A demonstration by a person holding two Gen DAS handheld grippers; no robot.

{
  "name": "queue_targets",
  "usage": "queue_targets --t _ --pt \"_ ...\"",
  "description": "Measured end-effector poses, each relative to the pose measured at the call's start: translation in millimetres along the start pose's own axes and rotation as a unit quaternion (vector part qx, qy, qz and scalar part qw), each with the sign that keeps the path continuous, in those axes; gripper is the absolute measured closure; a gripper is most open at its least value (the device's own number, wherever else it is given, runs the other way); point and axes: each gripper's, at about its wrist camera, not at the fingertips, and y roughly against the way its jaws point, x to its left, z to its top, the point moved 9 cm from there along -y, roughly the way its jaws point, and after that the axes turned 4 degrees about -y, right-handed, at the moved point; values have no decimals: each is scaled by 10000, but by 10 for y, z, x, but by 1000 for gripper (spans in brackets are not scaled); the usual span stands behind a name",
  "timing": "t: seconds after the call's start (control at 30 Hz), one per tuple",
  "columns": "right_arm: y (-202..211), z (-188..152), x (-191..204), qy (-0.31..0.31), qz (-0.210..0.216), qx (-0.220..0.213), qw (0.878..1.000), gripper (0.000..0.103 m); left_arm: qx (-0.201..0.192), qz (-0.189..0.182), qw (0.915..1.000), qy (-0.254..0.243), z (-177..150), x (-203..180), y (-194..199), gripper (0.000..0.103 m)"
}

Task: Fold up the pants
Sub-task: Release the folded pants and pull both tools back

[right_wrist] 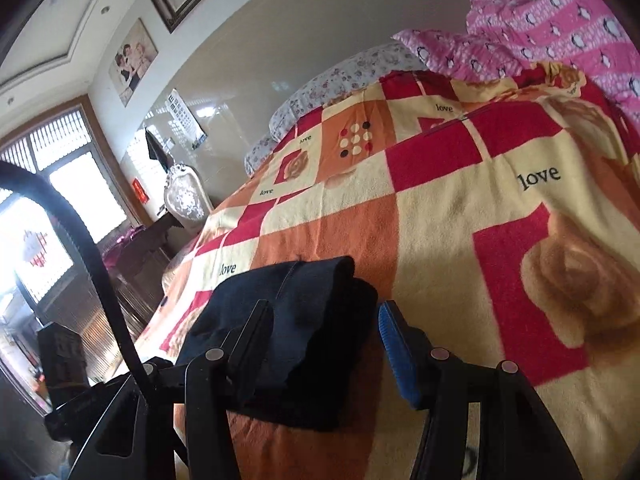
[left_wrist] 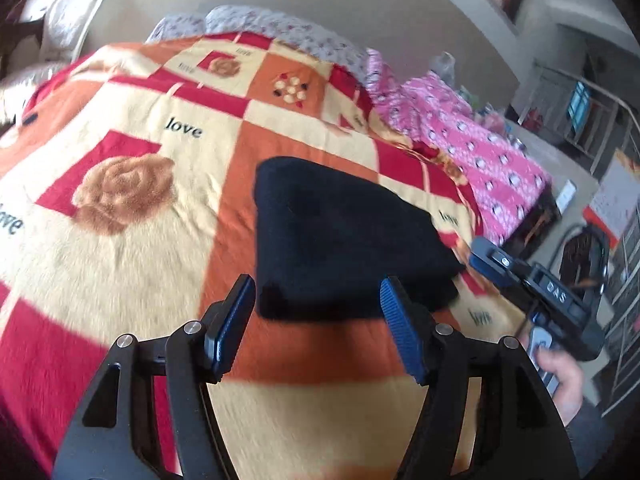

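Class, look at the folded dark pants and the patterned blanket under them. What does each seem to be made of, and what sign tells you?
Pants: probably denim or a heavy woven cotton, matt dark navy; a stitched seam shows and the folds hold thick, rounded edges.
Blanket: likely plush fleece, soft and matt; its printed roses and squares look fuzzy-napped.

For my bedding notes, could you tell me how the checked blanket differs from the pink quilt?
The checked blanket lies spread flat, red, orange and cream with roses and "love"; the pink quilt is bunched at the bed's edge, printed with penguins. The folded pants rest on the blanket only. Both cover the bed.
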Motion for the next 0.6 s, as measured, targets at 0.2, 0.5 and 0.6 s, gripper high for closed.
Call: queue_targets --t 0.2,0.5,0.6 --pt "391 -608 453 264 -473 -210 9983 50 286 371 9933 -1057 -267 -336 -34 38" --pt "408 -732 476 840 -1366 -164 9869 49 719 757 9890 -1049 -385 -225 -225 38" --pt "431 -741 429 729 -1355 -156 9880 49 847 798 9882 -994 -408 -188 -266 38"
